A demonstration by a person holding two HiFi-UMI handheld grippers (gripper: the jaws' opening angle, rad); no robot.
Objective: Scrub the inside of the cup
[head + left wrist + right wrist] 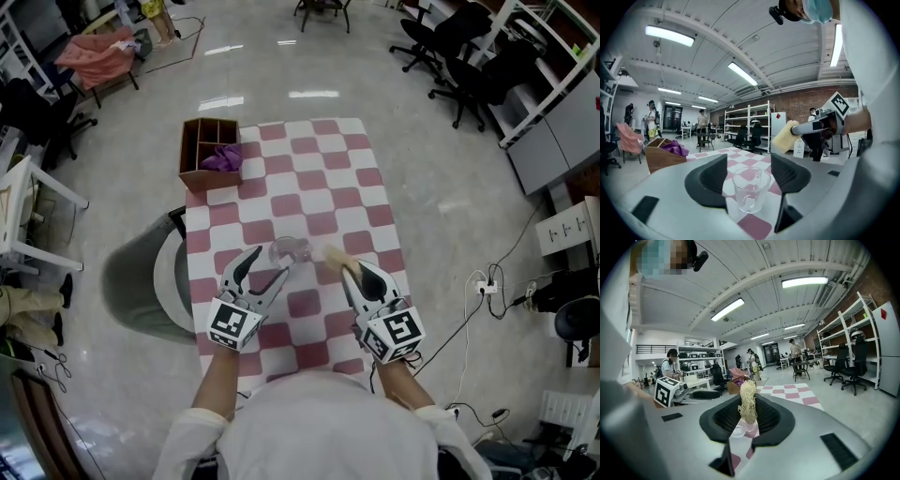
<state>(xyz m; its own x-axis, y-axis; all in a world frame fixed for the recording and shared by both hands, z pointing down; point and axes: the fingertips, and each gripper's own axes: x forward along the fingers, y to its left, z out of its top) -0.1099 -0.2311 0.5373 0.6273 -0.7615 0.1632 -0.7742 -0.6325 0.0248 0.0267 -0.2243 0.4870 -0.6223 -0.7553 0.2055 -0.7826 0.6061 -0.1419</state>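
A clear glass cup (289,251) stands upright on the red-and-white checked tablecloth (319,178). My left gripper (265,270) is just behind it; in the left gripper view the cup (750,188) sits between the jaws of my left gripper (749,177), which stand apart with a gap on each side. My right gripper (352,273) is shut on a pale yellow fibrous scrubber (335,255), held a little right of the cup and above the cloth. Seen along the right gripper (748,417), the scrubber (748,401) sticks up between the jaws, with the cup (739,430) behind and lower.
A wooden divided box (209,155) holding a purple cloth (222,158) sits at the table's far left corner. A grey round seat (141,281) stands by the table's left edge. Office chairs (450,42) and shelves stand farther off on the floor.
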